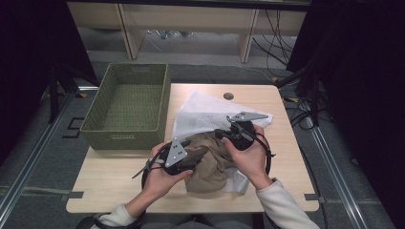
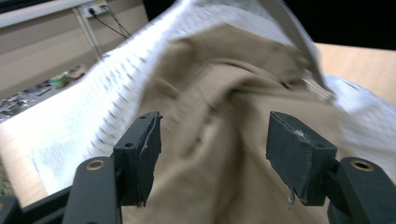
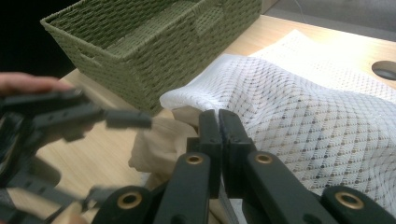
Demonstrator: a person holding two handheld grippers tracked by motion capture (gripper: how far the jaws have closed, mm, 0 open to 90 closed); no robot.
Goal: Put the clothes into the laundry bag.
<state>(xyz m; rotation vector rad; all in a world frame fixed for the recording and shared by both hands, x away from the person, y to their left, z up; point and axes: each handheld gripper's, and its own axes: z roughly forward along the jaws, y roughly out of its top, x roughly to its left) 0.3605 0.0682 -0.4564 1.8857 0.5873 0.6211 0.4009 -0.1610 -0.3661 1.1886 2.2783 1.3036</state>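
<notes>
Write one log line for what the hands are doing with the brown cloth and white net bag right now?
left gripper: open, at cloth | right gripper: shut on bag edge | cloth: partly inside bag | basket: beside

obstacle: green basket (image 1: 126, 106) at table's far-left | centre: mesh bag (image 1: 210, 112) and tan cloth (image 1: 210, 162) | free: near-left tabletop (image 1: 107, 183)

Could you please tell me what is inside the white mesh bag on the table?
A bunched tan cloth sits partly inside the white mesh bag, spilling out of its mouth toward the person. How far the cloth reaches in, and anything beneath it, is covered by the mesh.
</notes>
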